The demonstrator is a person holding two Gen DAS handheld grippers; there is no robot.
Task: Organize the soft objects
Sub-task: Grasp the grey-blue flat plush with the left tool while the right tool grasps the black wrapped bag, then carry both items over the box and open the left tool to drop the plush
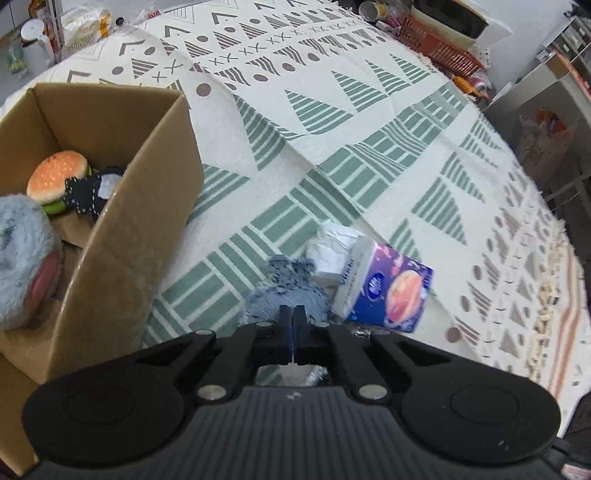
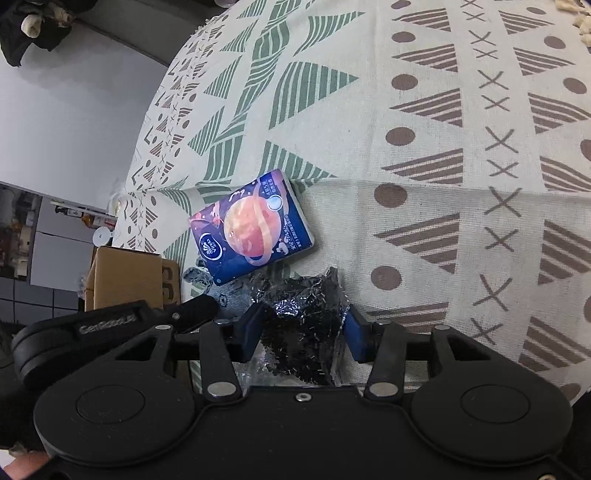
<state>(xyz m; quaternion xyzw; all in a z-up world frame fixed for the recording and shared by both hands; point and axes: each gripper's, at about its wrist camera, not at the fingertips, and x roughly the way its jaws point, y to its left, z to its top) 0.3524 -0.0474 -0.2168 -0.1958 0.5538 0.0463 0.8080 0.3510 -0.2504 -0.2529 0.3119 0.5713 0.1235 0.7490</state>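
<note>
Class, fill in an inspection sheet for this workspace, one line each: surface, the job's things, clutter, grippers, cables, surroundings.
Surface: patterned cloth with green and brown triangles, creased.
Job's things: cardboard box holding a burger plush and a grey fluffy toy; denim piece, tissue pack and black glittery bag lie outside it on the cloth.
Clutter: crumpled white tissue beside the pack.
Grippers: left gripper shut at the denim piece; right gripper open around the glittery bag.
Cables: nothing seen.
Surroundings: orange basket and a mug at the far edge.
</note>
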